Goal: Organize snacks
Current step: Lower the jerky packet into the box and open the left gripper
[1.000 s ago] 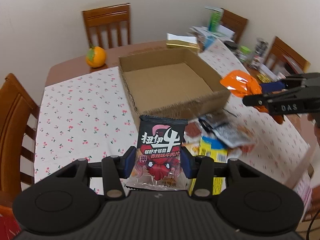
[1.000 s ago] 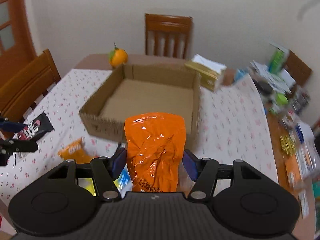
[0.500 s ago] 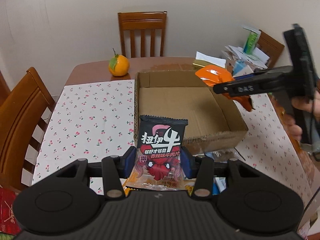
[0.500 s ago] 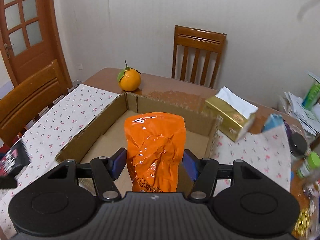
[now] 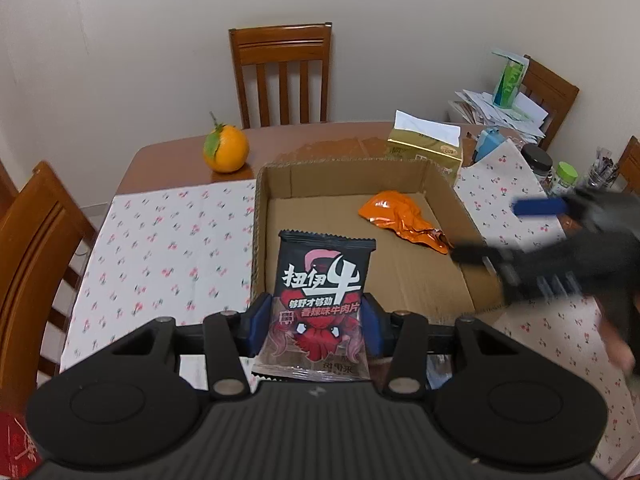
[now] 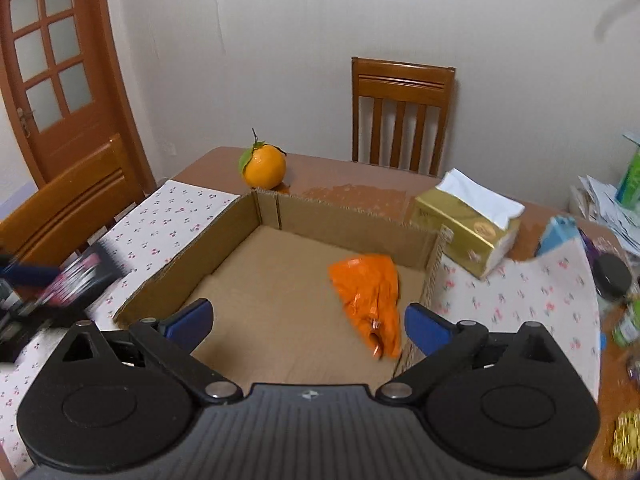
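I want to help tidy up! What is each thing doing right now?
Left gripper: shut on the black snack packet.
Right gripper: open, empty.
Orange snack packet: lying in the box.
Cardboard box: open.
Tissue box: open, tissue sticking out.

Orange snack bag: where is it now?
The orange snack bag lies flat inside the cardboard box, near its right wall, free of the open right gripper.
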The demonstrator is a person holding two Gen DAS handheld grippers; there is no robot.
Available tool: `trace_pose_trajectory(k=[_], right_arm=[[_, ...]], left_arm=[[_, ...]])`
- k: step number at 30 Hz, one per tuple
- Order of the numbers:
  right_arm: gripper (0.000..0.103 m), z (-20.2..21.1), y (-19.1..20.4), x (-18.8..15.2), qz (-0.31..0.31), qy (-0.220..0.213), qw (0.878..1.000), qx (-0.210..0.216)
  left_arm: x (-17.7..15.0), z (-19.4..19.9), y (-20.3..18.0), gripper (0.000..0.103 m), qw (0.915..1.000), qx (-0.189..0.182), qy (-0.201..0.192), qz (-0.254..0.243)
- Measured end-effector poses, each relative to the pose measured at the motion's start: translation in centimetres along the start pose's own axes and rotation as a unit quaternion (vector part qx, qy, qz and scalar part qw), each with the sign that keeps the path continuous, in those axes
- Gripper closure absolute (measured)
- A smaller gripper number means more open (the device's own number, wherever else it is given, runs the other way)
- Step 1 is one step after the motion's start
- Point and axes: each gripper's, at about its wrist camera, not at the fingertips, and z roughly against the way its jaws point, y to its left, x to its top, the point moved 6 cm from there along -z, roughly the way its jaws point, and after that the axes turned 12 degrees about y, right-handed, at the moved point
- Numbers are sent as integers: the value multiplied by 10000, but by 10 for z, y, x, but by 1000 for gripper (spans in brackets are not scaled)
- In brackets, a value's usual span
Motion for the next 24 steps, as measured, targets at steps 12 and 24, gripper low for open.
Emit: trace_pose_trajectory(k=[12,24], right_arm=[[0,40,17,-53,-203,-88,9990,-390],[0,49,12,-80,-516,151,9957,-754]], left_arm=[[59,-51,-15,57,9994,-84,145,-316],[91,-61,-17,13,9985,58,-326,-426]])
